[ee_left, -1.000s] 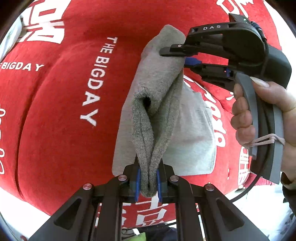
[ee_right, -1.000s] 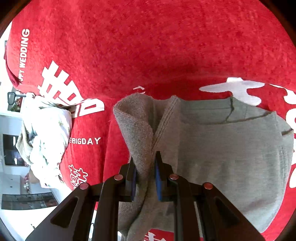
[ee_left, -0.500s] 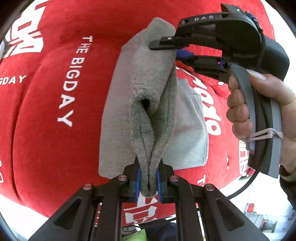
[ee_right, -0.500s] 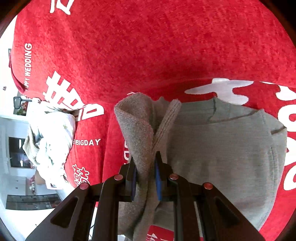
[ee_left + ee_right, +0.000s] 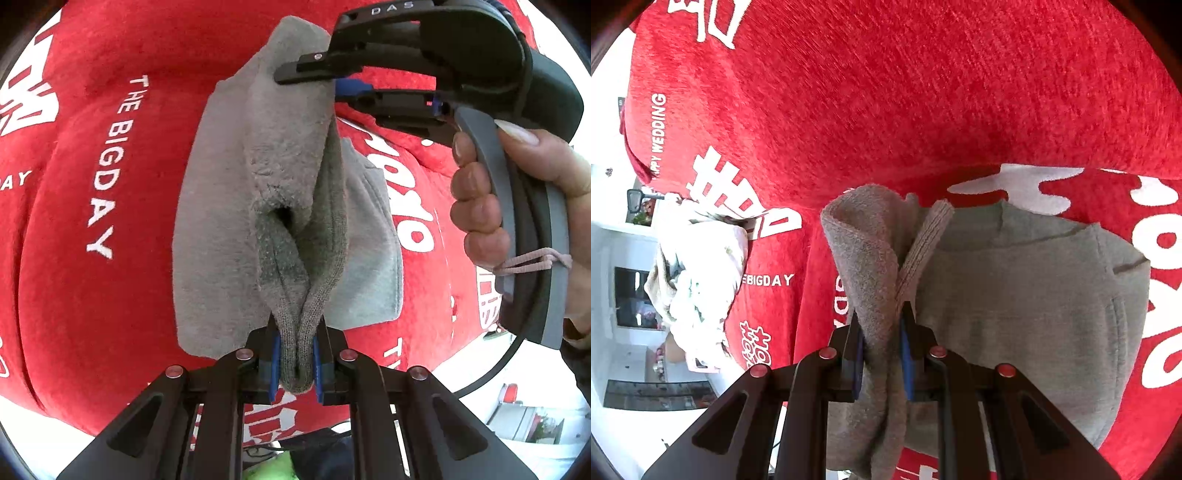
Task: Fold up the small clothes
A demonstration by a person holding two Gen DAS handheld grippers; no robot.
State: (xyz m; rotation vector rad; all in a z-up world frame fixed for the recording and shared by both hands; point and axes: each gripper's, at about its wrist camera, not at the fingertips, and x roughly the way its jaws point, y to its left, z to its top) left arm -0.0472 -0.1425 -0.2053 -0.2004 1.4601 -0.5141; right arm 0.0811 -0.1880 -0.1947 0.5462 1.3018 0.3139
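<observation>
A small grey fleece garment [image 5: 291, 173] hangs stretched between my two grippers above a red cloth [image 5: 74, 295] with white lettering. My left gripper [image 5: 295, 363] is shut on the garment's ribbed hem, bunched between its blue pads. In the left wrist view my right gripper [image 5: 325, 79], held by a hand [image 5: 480, 206], is shut on the far edge of the same garment. From the right wrist view that gripper [image 5: 881, 360] pinches a folded grey edge, and the rest of the garment [image 5: 1034, 302] lies flat on the red cloth to the right.
A crumpled pale garment [image 5: 698, 280] lies at the left edge of the red cloth [image 5: 923, 92]. Beyond that edge a white floor and furniture show. A green item [image 5: 273, 467] peeks out below the left gripper. A black cable [image 5: 491, 373] trails from the right gripper.
Both grippers have carried the held grey edge sideways over the flat part of the garment, so more of the lower layer shows on the left. Both grips are unchanged.
</observation>
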